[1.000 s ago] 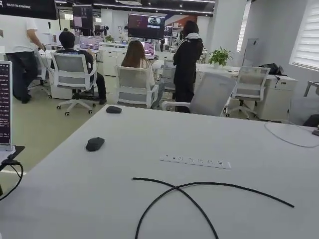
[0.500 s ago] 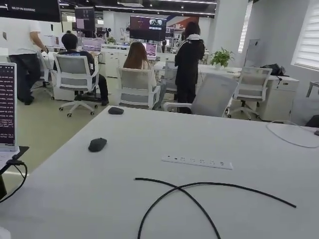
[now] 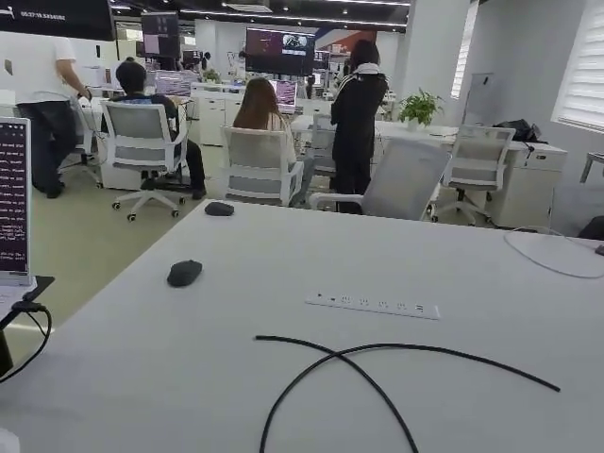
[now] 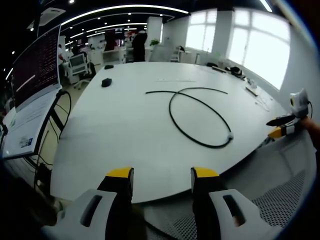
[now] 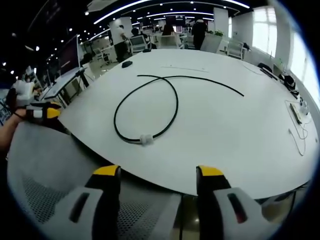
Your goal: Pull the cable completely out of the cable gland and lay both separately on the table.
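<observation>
Jaws of the left gripper: released, parted, nothing between them; held off the table, outside its near edge. It also appears at the left of the right gripper view, in a hand.

Jaws of the right gripper: released, parted, nothing between them; also held outside the near edge of the table. It also appears at the right of the left gripper view.

Cable: black and thin, lying flat on the table in one open loop that crosses itself. One end runs out toward the right edge. In the head view the crossing sits in the near half of the table. The loop also shows in the left gripper view.

Cable gland: small and white, sitting on the cable at the part of the loop nearest the near edge, resting on the table; seen likewise in the left gripper view. Neither gripper touches it.

Power strip: white, set flat in the middle of the table, beyond the cable.

Mouse: dark, near the left edge.

Second mouse: dark, at the far left corner.

White wire: looped near the right edge.

Monitor: lit with text, standing off the left edge.
</observation>
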Demonstrator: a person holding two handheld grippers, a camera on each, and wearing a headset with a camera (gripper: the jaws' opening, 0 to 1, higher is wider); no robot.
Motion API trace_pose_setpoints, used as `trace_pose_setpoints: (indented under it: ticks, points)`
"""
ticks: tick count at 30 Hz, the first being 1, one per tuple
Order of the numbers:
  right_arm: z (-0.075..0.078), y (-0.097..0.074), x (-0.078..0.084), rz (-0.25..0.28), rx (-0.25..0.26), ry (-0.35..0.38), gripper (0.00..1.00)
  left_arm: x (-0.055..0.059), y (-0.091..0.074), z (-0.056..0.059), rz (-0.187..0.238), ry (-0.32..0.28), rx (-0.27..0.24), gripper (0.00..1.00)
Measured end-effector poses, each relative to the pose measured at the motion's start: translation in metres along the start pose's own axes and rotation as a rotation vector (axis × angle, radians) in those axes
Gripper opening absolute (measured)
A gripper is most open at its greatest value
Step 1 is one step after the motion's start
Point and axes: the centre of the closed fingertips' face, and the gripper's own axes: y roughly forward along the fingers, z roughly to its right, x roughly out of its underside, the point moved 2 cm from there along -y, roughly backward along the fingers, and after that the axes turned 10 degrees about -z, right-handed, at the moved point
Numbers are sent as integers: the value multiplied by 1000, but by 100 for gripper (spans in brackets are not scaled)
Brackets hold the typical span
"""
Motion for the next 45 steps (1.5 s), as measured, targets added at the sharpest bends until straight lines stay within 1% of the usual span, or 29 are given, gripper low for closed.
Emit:
trace_pose_setpoints:
  ticks: [15, 18, 19, 21, 23, 29, 36, 45]
  points:
    - [-2, 1, 0, -4, -13, 3, 63, 0, 0, 0, -4, 2, -4, 46]
    - [-1, 1, 0, -3, -10, 7, 63, 0, 0, -1, -2, -1, -8, 47]
    - [1, 0, 0, 1, 0, 14, 64, 0, 0, -1, -2, -1, -8, 47]
    - [1, 0, -1, 6, 3, 16, 66, 0, 0, -1, -4, 1, -7, 46]
    - [0, 0, 0, -1, -2, 11, 65, 0, 0, -1, -6, 3, -6, 46]
    - [0, 0, -1, 1, -7, 8, 64, 0, 0, -1, -7, 5, -4, 46]
    - [-1, 1, 0, -6, -10, 1, 63, -1, 0, -1, 5, 5, -1, 46]
    - [-2, 2, 0, -9, -25, -7, 62, 0, 2, 1, -12, 12, 0, 44]
